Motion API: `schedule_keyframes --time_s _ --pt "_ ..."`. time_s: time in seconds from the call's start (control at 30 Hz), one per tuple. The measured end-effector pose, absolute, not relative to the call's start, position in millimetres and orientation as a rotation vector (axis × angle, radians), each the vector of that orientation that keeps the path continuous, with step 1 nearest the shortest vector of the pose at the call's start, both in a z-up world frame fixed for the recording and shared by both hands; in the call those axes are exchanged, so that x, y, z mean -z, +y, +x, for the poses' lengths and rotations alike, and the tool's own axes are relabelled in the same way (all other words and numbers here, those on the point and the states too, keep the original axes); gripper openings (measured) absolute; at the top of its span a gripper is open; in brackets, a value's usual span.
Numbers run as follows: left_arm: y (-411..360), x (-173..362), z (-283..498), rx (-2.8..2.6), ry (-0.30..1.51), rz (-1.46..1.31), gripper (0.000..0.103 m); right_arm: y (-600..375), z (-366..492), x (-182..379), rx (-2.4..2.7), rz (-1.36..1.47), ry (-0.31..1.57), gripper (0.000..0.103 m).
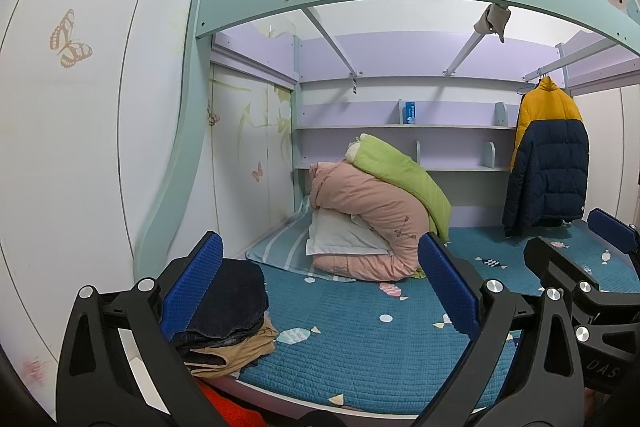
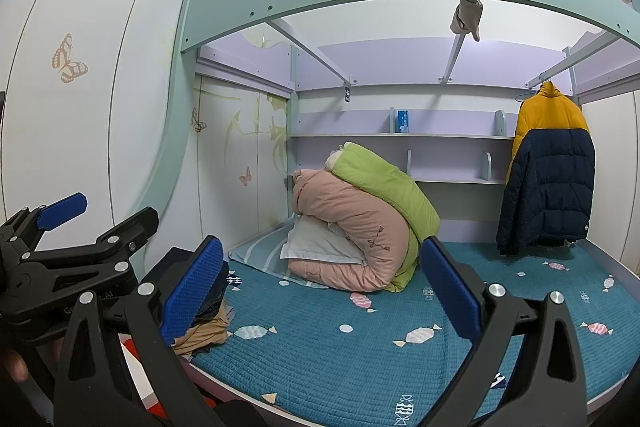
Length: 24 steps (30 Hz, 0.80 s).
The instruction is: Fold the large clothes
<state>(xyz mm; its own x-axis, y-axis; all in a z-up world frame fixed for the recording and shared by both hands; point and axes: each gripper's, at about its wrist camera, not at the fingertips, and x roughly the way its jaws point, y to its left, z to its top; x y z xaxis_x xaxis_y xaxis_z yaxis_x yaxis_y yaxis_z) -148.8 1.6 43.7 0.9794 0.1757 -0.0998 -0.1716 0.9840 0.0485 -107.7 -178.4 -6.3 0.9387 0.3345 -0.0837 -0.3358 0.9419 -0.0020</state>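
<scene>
Both grippers hover at the bed's (image 2: 360, 379) near edge, nothing picked yet; left gripper (image 1: 320, 291) and right gripper (image 2: 320, 291) have fingers spread wide, empty; the puffer jacket (image 2: 548, 179) hangs far right; next, I'd say, reach across for it.

At your 1 o'clock hangs the large puffer jacket (image 2: 548, 183), yellow across collar and shoulders, navy below, upright on a hanger from the rail, its hem just above the bed (image 2: 360, 359). At your 9 o'clock a small stack of folded clothes (image 1: 228, 319) lies on the bed's near left corner, dark denim over tan.
</scene>
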Motion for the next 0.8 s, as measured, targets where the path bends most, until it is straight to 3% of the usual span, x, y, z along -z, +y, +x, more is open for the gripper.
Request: schedule_keyframes --time_s 0.8 --pt "-0.8 -43.2 -150.5 -0.178 0.107 0.038 0.098 -177.7 -108.4 7.5 -0.342 -0.016 0.084 0.095"
